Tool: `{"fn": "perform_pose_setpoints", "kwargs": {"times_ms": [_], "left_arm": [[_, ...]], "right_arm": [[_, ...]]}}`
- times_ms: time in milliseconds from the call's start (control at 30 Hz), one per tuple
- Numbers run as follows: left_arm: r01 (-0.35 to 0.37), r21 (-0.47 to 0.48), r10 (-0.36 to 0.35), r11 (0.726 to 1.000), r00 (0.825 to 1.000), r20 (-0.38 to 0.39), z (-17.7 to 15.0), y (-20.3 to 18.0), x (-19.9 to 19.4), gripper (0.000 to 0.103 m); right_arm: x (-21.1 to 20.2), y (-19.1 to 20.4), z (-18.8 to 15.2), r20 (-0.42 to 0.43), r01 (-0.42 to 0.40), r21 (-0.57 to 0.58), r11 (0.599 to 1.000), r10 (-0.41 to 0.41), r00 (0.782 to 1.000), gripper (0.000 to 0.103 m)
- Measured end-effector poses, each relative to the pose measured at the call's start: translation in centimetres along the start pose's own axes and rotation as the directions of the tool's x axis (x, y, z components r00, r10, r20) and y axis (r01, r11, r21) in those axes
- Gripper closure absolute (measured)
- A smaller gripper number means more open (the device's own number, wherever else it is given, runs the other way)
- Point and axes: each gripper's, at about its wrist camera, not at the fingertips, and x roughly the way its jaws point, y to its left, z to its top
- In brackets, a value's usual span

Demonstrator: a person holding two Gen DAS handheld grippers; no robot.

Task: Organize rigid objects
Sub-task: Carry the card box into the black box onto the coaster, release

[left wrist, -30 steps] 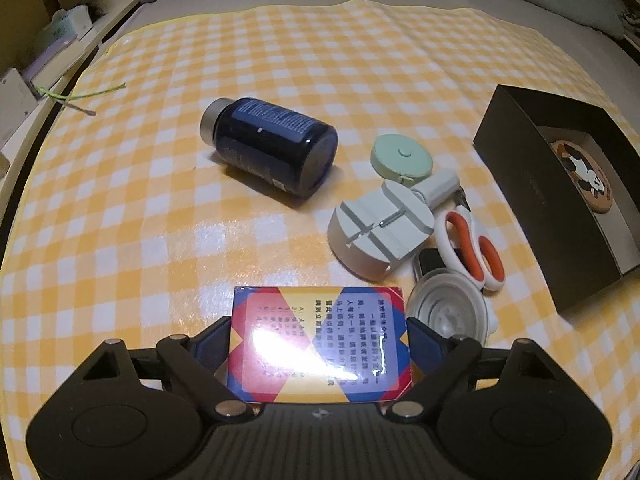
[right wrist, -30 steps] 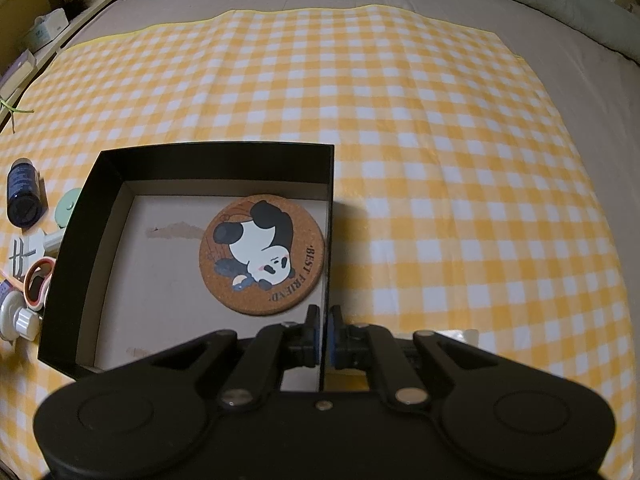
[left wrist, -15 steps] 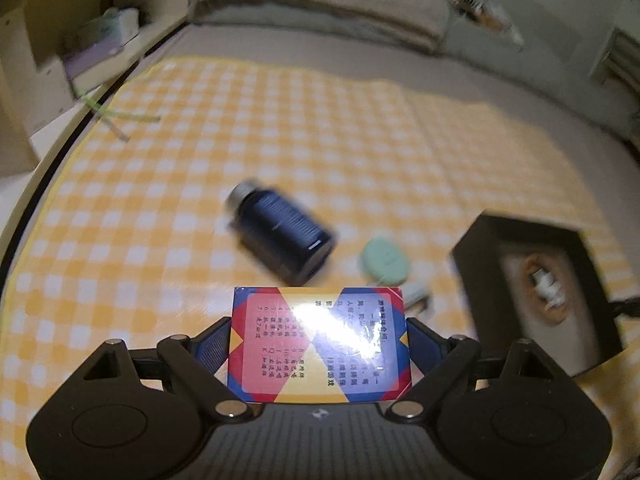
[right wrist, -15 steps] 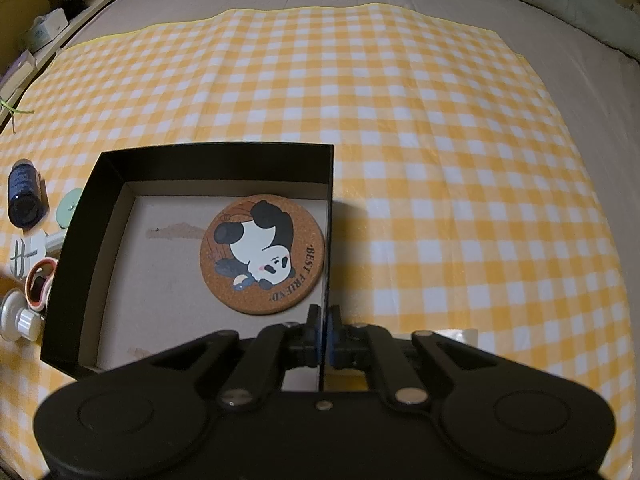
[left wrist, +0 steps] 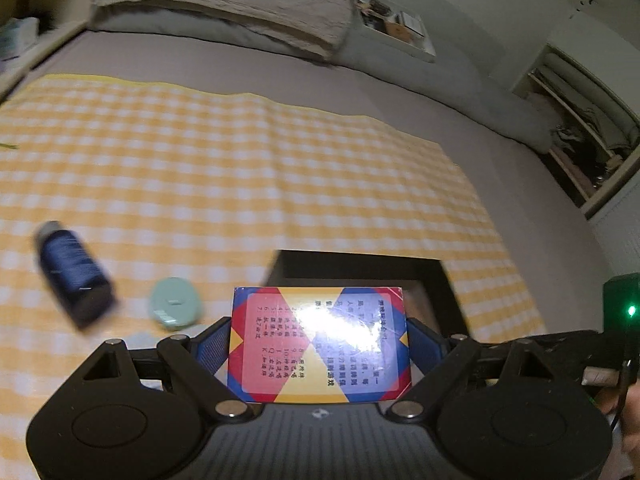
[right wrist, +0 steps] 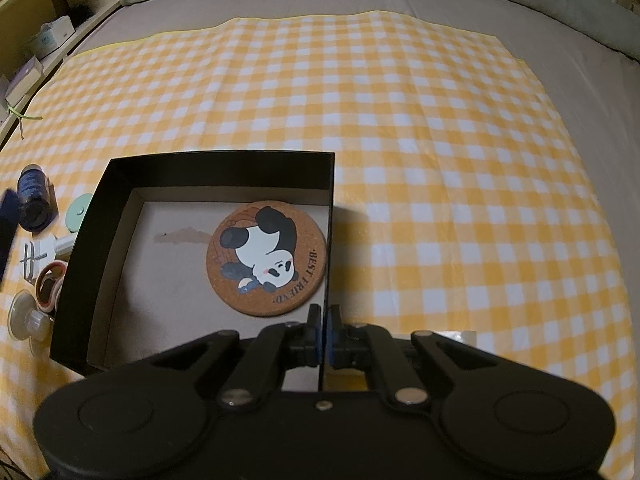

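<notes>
My left gripper [left wrist: 319, 340] is shut on a red, blue and yellow card box [left wrist: 319, 344] and holds it in the air, in front of the black box [left wrist: 360, 270]. My right gripper [right wrist: 324, 322] is shut on the right wall of the black box [right wrist: 329, 216]. A round cork panda coaster [right wrist: 266, 258] lies inside that box. Left of the box lie a dark blue bottle [right wrist: 34, 200], a mint green round case [right wrist: 78, 212], orange-handled scissors [right wrist: 48, 284], a white tool [right wrist: 36, 258] and a clear suction cup [right wrist: 28, 320].
Everything lies on a yellow checked cloth [right wrist: 440, 140] spread over a grey bed. A pillow [left wrist: 224, 4] lies at the head of the bed. Shelves [right wrist: 36, 36] stand along the left side. The bottle [left wrist: 74, 274] and green case [left wrist: 174, 308] show blurred in the left wrist view.
My left gripper has risen and swung right with the card box, bringing the black box straight ahead. My right gripper has stayed clamped on the box wall.
</notes>
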Motion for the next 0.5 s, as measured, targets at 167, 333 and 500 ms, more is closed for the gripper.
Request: {"fn": "perform_pose_setpoints", "kwargs": {"times_ms": [167, 333, 500], "left_arm": [[0.028, -0.018, -0.029, 0.999, 0.999, -0.027, 0.4, -2.7, 3.2, 0.014], [0.021, -0.021, -0.022, 1.0, 0.997, -0.068, 0.7, -5.1, 7.2, 0.014], [0.023, -0.014, -0.024, 1.0, 0.996, -0.085, 0.6, -6.8, 10.6, 0.014]], "right_arm": [[-0.3, 0.0, 0.1, 0.0, -0.001, -0.011, 1.0, 0.001, 1.0, 0.1], [-0.7, 0.1, 0.0, -0.001, -0.01, -0.017, 1.0, 0.01, 1.0, 0.1], [-0.8, 0.2, 0.0, 0.003, -0.01, -0.028, 1.0, 0.01, 1.0, 0.1]]}}
